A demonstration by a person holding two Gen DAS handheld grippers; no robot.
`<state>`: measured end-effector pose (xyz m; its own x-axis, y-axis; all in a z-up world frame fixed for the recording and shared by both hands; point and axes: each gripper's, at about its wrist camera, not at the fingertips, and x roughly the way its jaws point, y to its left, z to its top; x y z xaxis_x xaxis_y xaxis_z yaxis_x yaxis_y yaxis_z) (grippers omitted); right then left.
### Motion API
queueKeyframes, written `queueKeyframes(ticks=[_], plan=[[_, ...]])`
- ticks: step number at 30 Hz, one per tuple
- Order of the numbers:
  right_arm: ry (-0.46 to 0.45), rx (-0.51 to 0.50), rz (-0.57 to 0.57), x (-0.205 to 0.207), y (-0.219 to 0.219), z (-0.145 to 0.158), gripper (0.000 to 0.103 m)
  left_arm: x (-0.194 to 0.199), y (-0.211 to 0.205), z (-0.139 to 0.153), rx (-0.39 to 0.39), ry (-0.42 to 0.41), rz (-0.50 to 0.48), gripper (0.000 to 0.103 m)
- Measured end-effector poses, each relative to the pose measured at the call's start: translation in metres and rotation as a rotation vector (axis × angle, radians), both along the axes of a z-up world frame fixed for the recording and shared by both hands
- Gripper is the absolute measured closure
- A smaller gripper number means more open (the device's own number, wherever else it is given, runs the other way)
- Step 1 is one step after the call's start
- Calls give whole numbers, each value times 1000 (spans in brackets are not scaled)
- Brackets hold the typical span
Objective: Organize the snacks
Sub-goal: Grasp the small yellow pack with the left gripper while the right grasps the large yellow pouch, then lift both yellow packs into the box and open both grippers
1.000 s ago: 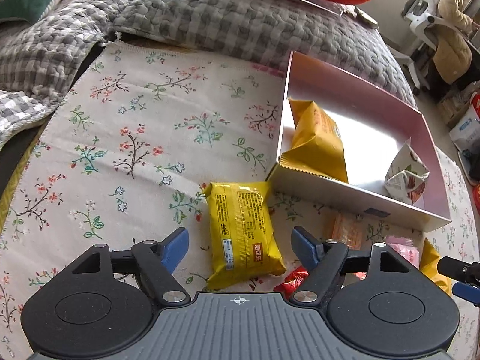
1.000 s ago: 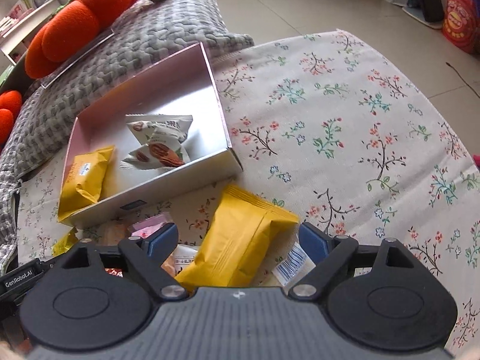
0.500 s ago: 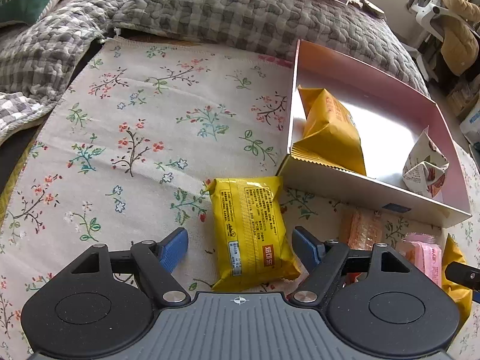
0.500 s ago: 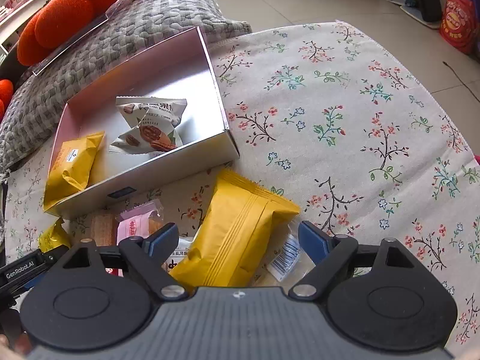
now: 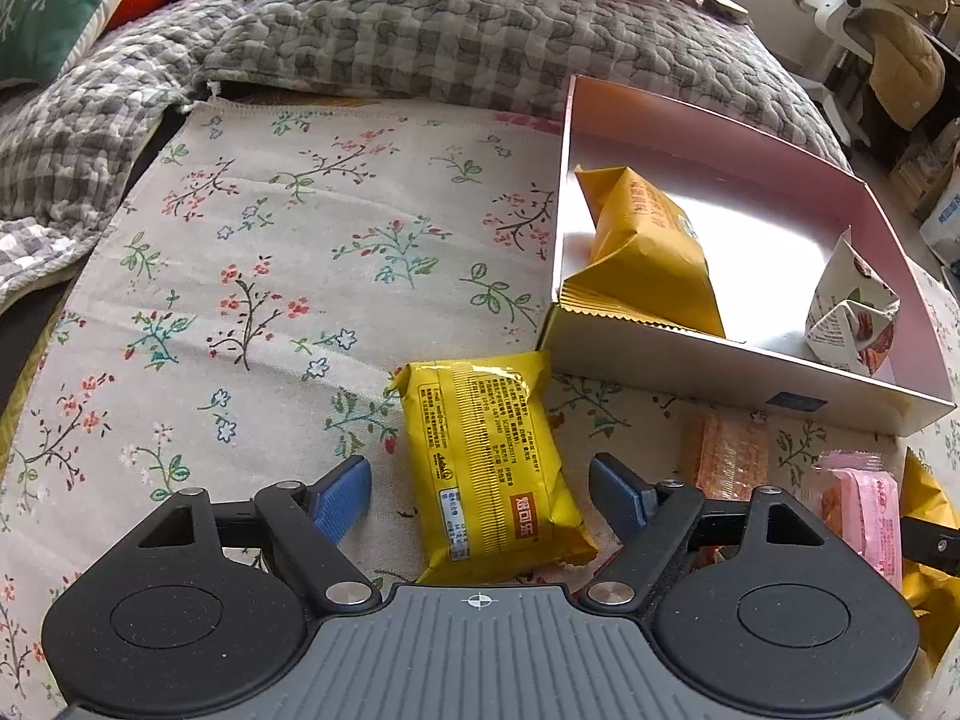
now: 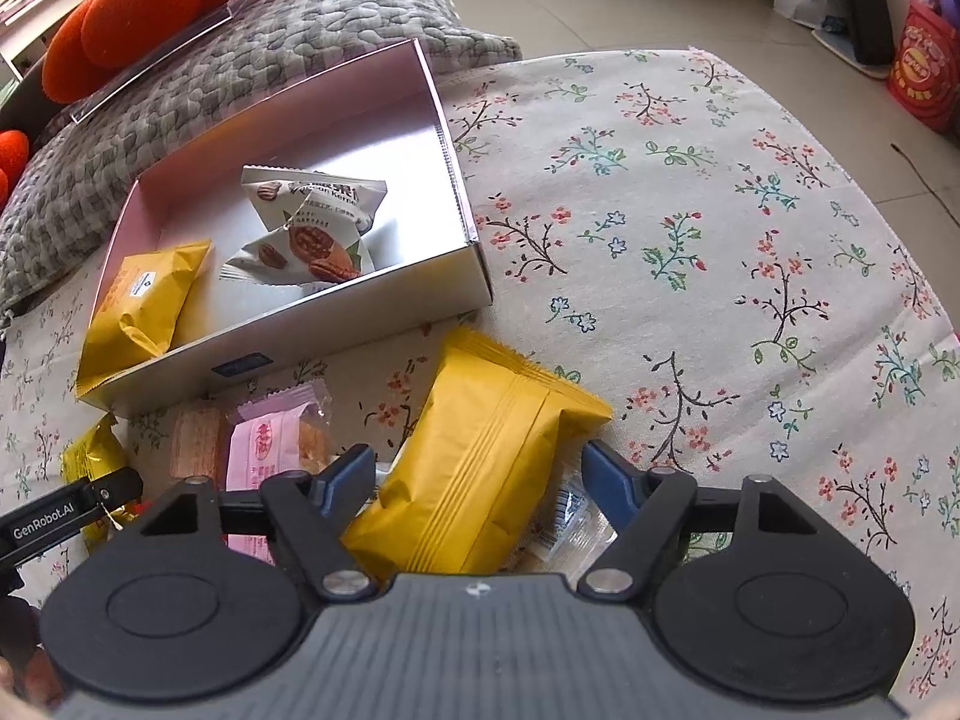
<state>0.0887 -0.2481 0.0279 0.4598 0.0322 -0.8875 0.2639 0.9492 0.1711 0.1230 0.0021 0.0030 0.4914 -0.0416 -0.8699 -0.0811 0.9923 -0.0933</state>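
A bright yellow printed packet [image 5: 474, 420] lies on the floral cloth between the fingers of my left gripper [image 5: 477, 480]. Its jaws are opening, with gaps on both sides of the packet. A plain orange-yellow packet [image 6: 498, 420] lies between the fingers of my right gripper [image 6: 477, 462]. Those jaws are closing and the pads are still just clear of it. Beyond both stands a silver box [image 5: 720, 360] [image 6: 336, 324] with pink inner walls. It holds one yellow packet [image 5: 648, 246] [image 6: 144, 294] and white nut packets [image 5: 852, 312] [image 6: 312, 210].
A pink packet [image 6: 264, 450] and an orange wafer packet [image 5: 726, 450] lie between the two grippers in front of the box. A clear wrapper [image 6: 570, 516] lies under the right packet. A grey quilt [image 5: 420, 30] and orange cushions [image 6: 138, 12] lie behind.
My right gripper's fingers have drawn closer together around the orange-yellow packet. The left gripper's fingers have spread a little around the printed yellow packet. Neither packet has moved.
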Motion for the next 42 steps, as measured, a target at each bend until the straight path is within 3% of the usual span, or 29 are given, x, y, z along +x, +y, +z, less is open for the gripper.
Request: queueKeyframes(ticks=[7, 11, 17, 36, 42], plan=[[-7, 6, 4, 1, -1, 0, 40, -2, -6, -2, 16, -21, -15, 28], [-17, 22, -6, 0, -3, 1, 57, -3, -6, -1, 27, -44, -15, 53], [-28, 35, -8, -1, -4, 2, 62, -2, 1, 1, -19, -51, 9, 68], [-125, 32, 14, -7, -2, 19, 65, -9, 9, 25, -79, -117, 18, 74], [-167, 5, 9, -9, -3, 27, 65, -14, 8, 37, -67, -152, 15, 74]])
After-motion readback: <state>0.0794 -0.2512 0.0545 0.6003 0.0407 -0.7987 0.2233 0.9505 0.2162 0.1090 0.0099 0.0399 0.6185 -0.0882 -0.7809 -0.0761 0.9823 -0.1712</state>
